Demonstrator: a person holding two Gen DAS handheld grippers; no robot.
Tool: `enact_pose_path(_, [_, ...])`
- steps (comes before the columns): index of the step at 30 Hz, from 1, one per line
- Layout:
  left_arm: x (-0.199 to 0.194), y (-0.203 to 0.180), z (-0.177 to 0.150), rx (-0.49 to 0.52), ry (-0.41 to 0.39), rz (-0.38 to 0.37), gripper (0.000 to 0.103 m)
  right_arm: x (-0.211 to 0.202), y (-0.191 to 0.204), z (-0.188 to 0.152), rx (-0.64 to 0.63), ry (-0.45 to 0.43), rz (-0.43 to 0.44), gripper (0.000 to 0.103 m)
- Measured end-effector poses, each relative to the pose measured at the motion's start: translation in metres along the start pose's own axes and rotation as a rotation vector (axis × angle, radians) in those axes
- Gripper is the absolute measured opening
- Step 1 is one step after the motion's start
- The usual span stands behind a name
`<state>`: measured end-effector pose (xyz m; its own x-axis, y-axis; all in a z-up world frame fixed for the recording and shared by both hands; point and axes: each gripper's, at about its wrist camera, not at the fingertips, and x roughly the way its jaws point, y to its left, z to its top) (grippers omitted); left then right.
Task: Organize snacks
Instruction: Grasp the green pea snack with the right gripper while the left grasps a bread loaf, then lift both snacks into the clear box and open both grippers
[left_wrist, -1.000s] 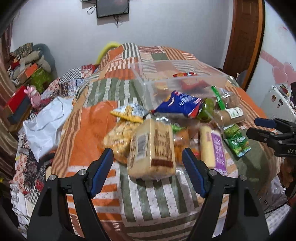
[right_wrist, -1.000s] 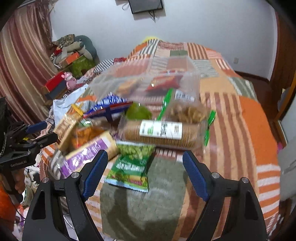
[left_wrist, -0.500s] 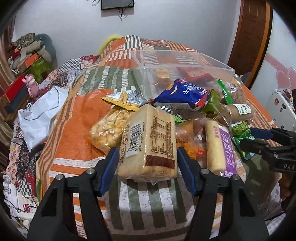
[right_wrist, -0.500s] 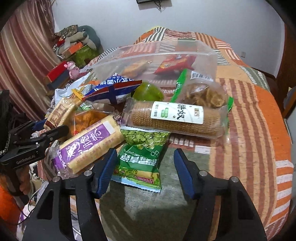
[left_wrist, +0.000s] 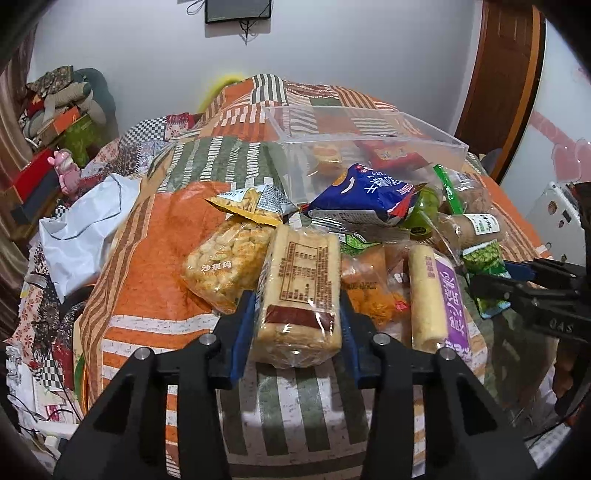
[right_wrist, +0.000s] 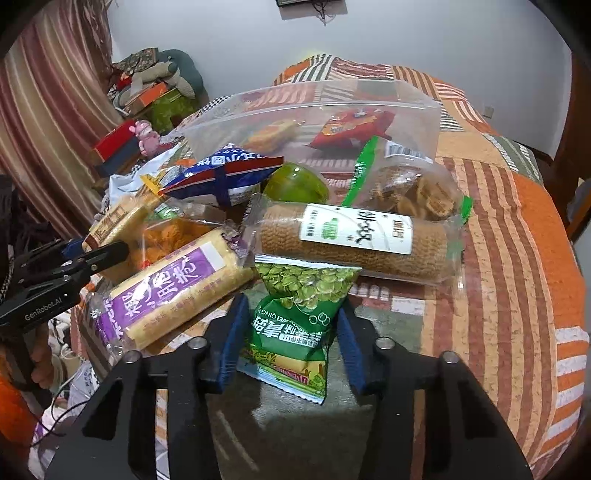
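Left claw (left_wrist: 297, 325): clamped on pale cracker pack (left_wrist: 299, 291), near end of pile
Right claw (right_wrist: 288, 339): narrow around green pea packet (right_wrist: 295, 321), touching unclear
Bed (right_wrist: 509, 258): orange-striped quilt
Clear bin (left_wrist: 369, 140): far side

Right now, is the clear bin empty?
No. The clear bin holds a red packet and an orange packet.

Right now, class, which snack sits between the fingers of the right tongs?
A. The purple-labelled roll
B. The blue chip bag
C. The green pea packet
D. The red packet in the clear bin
C: in the right wrist view the green pea packet lies between the blue fingers of the right tongs, while the purple-labelled roll lies off to the left.
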<state>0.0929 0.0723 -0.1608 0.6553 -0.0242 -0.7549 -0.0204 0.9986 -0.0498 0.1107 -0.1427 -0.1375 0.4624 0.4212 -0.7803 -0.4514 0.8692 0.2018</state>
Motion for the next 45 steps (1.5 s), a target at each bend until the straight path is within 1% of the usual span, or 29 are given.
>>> enact_pose_path(1, [-0.001, 0.001, 0.0, -0.003, 0.001, -0.003, 0.04, -0.001, -0.002, 0.0, 0.009, -0.001, 0.006, 0.035])
enact_pose_path(5, [-0.003, 0.007, -0.001, -0.022, 0.007, -0.012, 0.039, -0.005, -0.006, -0.002, 0.019, -0.001, 0.018, 0.035])
enact_pose_path(7, [0.001, 0.008, -0.001, -0.021, 0.017, 0.011, 0.039, -0.005, -0.006, -0.002, 0.019, 0.001, 0.018, 0.035])
enact_pose_path(9, [0.008, 0.008, -0.001, -0.023, 0.038, 0.014, 0.039, -0.005, -0.005, -0.002, 0.015, 0.006, 0.013, 0.035])
enact_pose_path(14, [0.018, 0.008, 0.001, -0.035, 0.036, 0.027, 0.039, -0.003, -0.003, 0.0, 0.009, 0.007, 0.008, 0.038])
enact_pose_path(16, [0.022, 0.009, 0.001, -0.046, 0.037, 0.018, 0.038, -0.001, 0.0, -0.001, 0.002, 0.004, 0.003, 0.038])
enact_pose_path(19, [0.021, 0.014, 0.001, -0.072, 0.033, -0.009, 0.037, -0.002, 0.002, -0.001, -0.013, -0.006, -0.01, 0.035])
enact_pose_path(23, [0.014, 0.016, 0.0, -0.083, 0.03, -0.017, 0.036, -0.007, 0.002, -0.001, -0.02, -0.013, 0.009, 0.034])
enact_pose_path(29, [-0.006, 0.015, 0.002, -0.062, -0.007, -0.022, 0.036, -0.02, 0.003, -0.001, -0.041, -0.033, 0.006, 0.034])
enact_pose_path(34, [-0.018, 0.013, 0.008, -0.059, -0.03, -0.029, 0.036, -0.035, -0.001, 0.003, -0.031, -0.075, 0.013, 0.034])
enact_pose_path(38, [-0.023, 0.01, 0.016, -0.049, -0.045, -0.031, 0.036, -0.043, -0.001, 0.009, -0.027, -0.108, 0.015, 0.034])
enact_pose_path(45, [-0.036, 0.006, 0.036, -0.027, -0.098, -0.025, 0.036, -0.051, 0.004, 0.028, -0.041, -0.168, 0.007, 0.034])
